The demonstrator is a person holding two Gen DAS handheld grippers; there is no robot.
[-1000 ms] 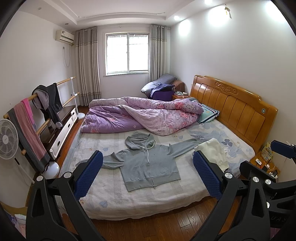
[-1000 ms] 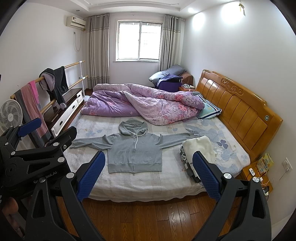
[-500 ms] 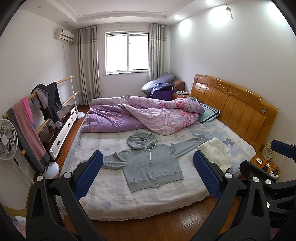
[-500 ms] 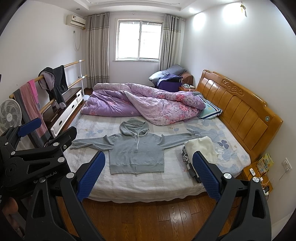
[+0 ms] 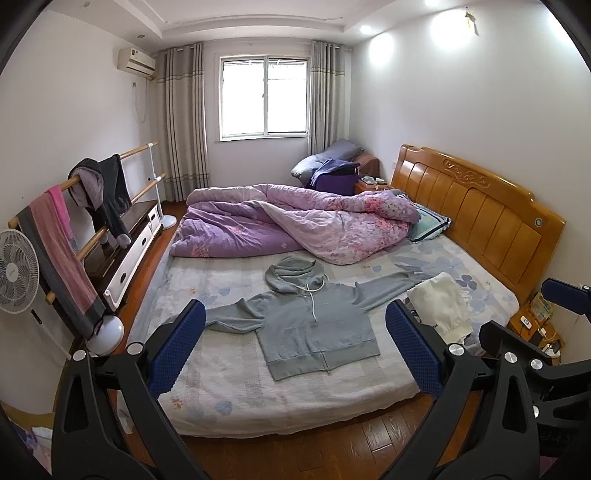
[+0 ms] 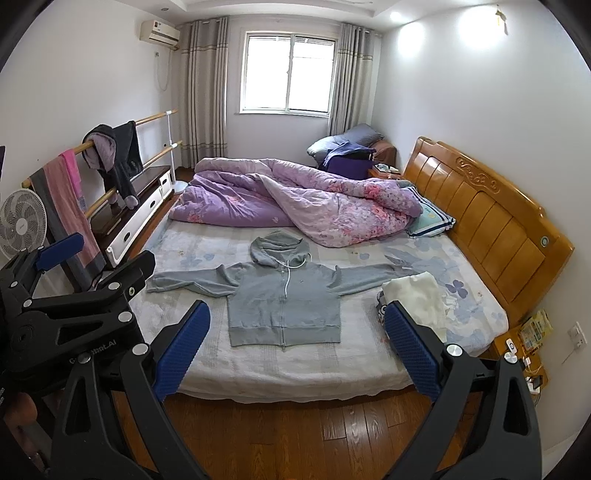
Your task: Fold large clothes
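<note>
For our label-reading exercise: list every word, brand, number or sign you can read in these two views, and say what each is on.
"...bot.AI", partly hidden, on the left tongs' black frame, seen in the right view.
Fan hub badge: too small to read.
Air conditioner mark: blurred.
Yellow packet by the bed: print unreadable.
Hoodie: chest mark too small to read.

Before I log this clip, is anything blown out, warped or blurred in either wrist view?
Left wrist view: the white-framed window is blown out and ceiling spotlights flare on the right wall; fisheye bends the orange wooden headboard. Right wrist view: same overexposed window, corners vignetted black; the grey zip-up hoodie is sharp, with no motion blur. Both the left gripper and the right gripper are in focus.
</note>
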